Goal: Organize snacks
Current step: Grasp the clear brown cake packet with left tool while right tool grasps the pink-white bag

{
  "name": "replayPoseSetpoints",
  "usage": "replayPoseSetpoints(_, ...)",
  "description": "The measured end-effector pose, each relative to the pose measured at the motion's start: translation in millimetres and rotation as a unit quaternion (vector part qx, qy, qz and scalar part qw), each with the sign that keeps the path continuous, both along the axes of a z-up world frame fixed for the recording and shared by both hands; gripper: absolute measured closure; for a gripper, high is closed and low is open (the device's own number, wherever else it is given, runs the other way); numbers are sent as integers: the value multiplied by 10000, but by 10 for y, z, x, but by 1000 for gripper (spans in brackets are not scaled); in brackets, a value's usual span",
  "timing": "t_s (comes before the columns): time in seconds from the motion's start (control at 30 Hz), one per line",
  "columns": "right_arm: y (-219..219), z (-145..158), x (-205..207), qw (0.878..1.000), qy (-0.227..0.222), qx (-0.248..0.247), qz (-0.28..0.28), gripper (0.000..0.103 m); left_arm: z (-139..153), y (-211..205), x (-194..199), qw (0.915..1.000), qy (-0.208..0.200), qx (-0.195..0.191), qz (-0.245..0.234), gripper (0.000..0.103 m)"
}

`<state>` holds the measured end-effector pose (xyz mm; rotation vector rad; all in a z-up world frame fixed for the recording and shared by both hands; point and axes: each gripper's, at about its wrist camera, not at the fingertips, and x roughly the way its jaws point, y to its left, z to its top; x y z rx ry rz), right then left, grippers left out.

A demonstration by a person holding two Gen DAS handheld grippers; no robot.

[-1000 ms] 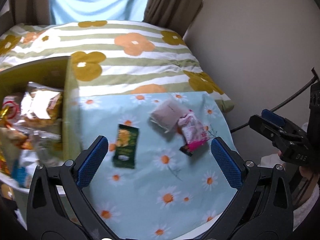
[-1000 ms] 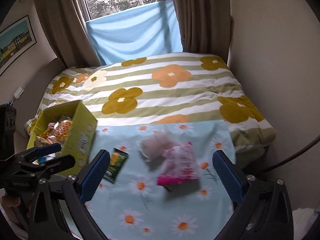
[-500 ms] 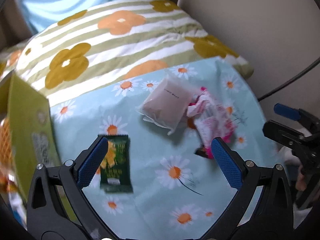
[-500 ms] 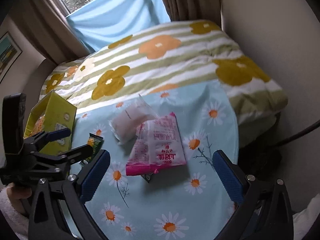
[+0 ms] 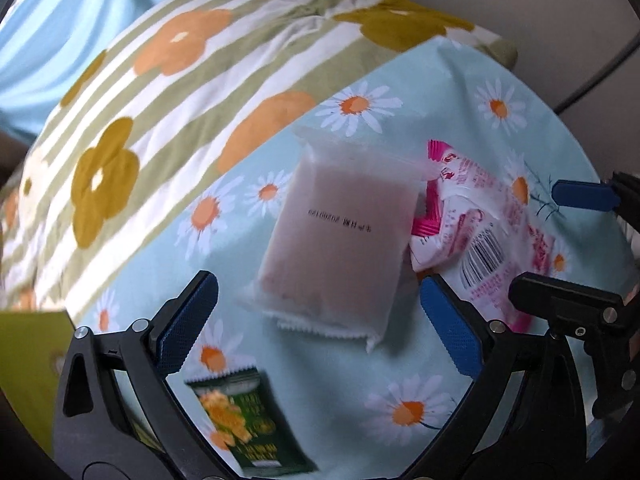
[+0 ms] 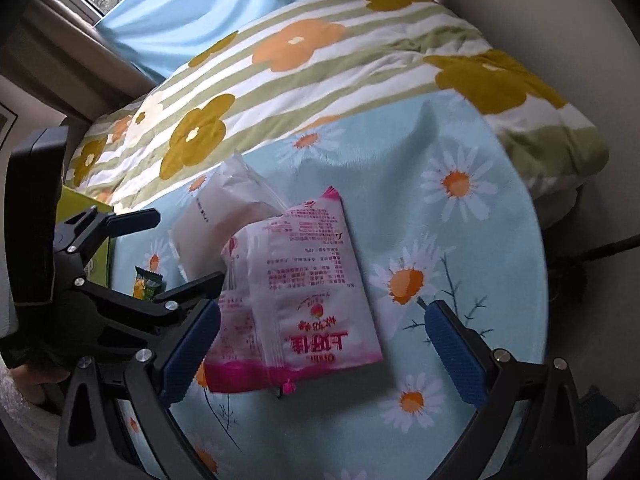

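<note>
A line of black print is showing upside down on the pale frosted packet point(image 5: 336, 240), too blurred to read. The pink packet point(image 6: 308, 300) is carrying large inverted Chinese characters, small illegible print, and a barcode point(image 5: 482, 256). The green packet point(image 5: 244, 424) is too blurred.
</note>
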<state>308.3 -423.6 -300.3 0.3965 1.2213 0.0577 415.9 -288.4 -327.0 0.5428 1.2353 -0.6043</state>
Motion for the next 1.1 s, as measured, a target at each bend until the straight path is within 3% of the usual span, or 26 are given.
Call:
replayPoseSetpoints(0.23, -28, -85, 63, 9999, 57, 61, -111, 1, -99, -144, 102, 9992, 54, 91, -398, 7)
replayPoseSetpoints(0.37, -59, -95, 72, 9997, 43, 130, -206, 1, -148, -173, 183, 9988, 230, -35, -422, 26)
replayPoseSetpoints(0.53, -47, -109, 161, 9998, 67, 127, -157, 1, -116, -167, 160, 9982, 208, -206, -527, 40)
replayPoseSetpoints(1.1, 88, -177, 294, 9998, 160, -5, -76, 2, -77, 197, 128, 9987, 356, -337, 157, 42)
